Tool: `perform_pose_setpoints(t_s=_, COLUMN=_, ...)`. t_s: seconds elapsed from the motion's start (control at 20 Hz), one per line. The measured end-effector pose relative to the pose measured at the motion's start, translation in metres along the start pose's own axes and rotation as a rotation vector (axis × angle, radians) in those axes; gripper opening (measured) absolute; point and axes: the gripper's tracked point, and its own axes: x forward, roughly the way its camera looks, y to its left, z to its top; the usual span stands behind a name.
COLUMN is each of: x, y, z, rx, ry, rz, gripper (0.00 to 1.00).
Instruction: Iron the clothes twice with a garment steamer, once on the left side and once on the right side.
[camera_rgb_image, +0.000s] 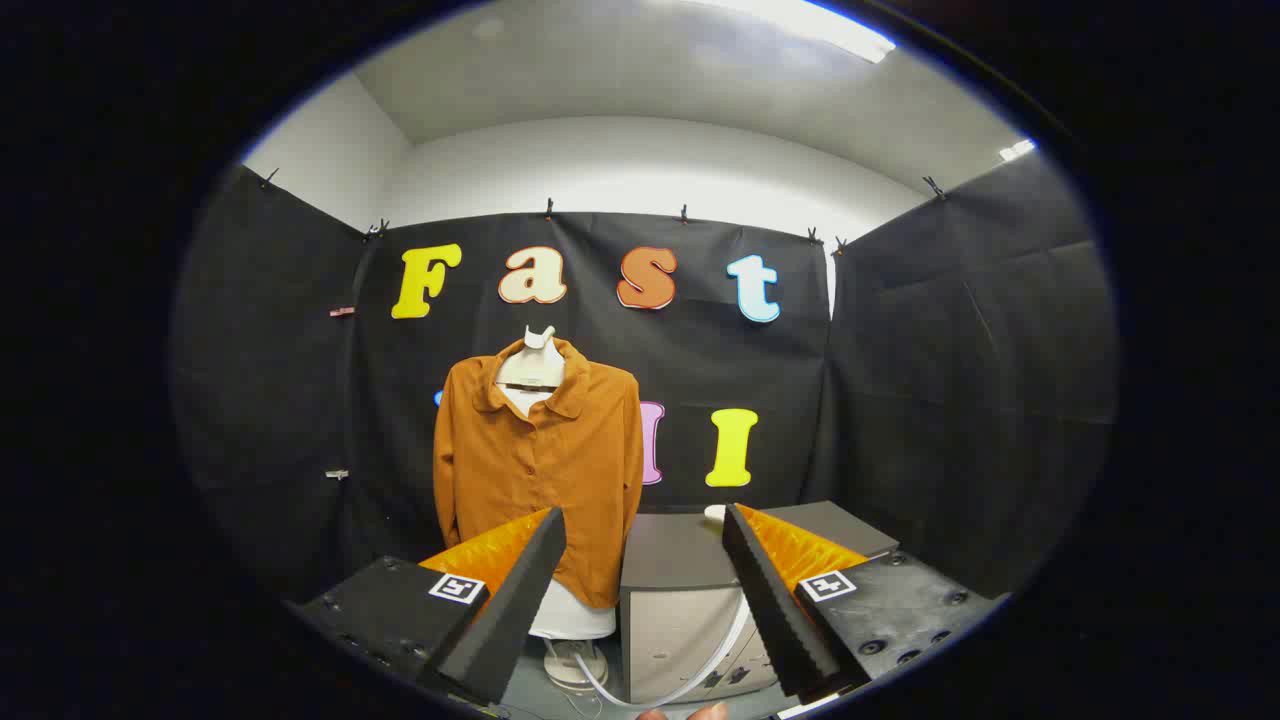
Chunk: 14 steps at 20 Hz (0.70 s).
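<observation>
So nothing was ironed yet as far as I could judge. The shirt (538, 470) hung on its mannequin beyond the fingers, a bit toward the left one. A grey cabinet (680, 600) sat beside it. My tool (640, 522) was released, fingers wide apart, holding nothing.

Gripper (645, 530): wedge fingers apart; square tag markers; screwed black mounts
</observation>
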Motion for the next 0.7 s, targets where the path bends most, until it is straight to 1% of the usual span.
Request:
perform_pose_setpoints(t_s=0.1, x=0.001, y=0.003, z=0.000, rx=-0.014, ry=0.000, rz=0.000, gripper=0.98)
perform_pose_setpoints(t_s=0.35, x=0.007, y=0.004, z=0.003, rx=0.010, ry=0.004, rz=-0.001, gripper=0.98)
perform_pose_setpoints(t_s=0.7, x=0.012, y=0.002, z=0.005, rx=0.005, ry=0.009, rz=-0.028, gripper=0.98)
